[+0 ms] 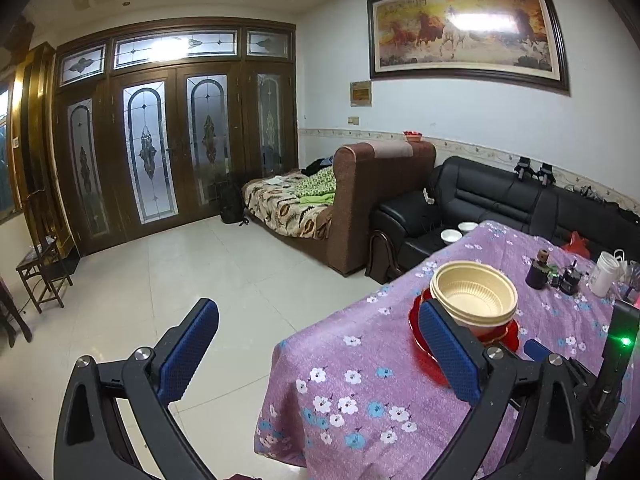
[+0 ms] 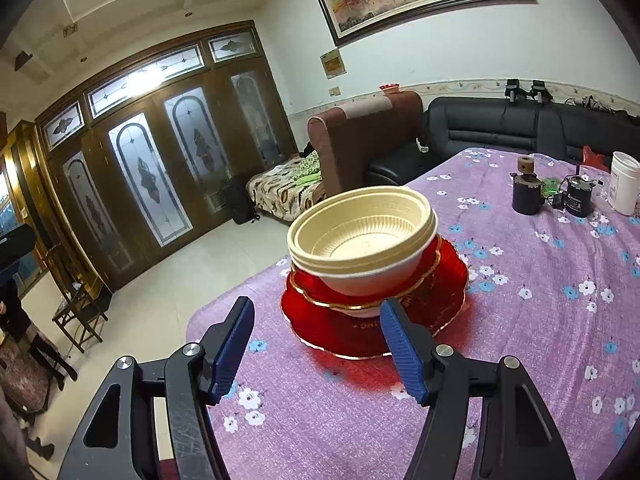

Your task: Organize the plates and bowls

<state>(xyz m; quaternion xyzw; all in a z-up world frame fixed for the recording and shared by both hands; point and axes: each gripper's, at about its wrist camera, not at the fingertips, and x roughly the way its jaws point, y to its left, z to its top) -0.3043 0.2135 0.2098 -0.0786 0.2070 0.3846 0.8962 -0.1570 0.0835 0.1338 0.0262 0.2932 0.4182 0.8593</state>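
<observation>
Stacked cream bowls (image 2: 362, 236) sit on stacked red plates (image 2: 448, 300) near the corner of the table with a purple flowered cloth (image 2: 520, 340). My right gripper (image 2: 320, 344) is open and empty, just in front of the plates. In the left wrist view the bowls (image 1: 474, 292) and red plates (image 1: 508, 334) lie beyond my open, empty left gripper (image 1: 320, 344), which hangs over the table's left edge, its right finger (image 1: 452, 352) in front of the plates. Part of the right gripper (image 1: 618, 344) shows at the right.
Dark jars (image 2: 528, 196), a black canister (image 2: 578, 200) and a white tub (image 2: 624, 182) stand at the table's far right. Two white bowls (image 1: 458, 232) rest on the black sofa (image 1: 480, 200). A brown sofa (image 1: 360, 200), tiled floor and wooden doors lie left.
</observation>
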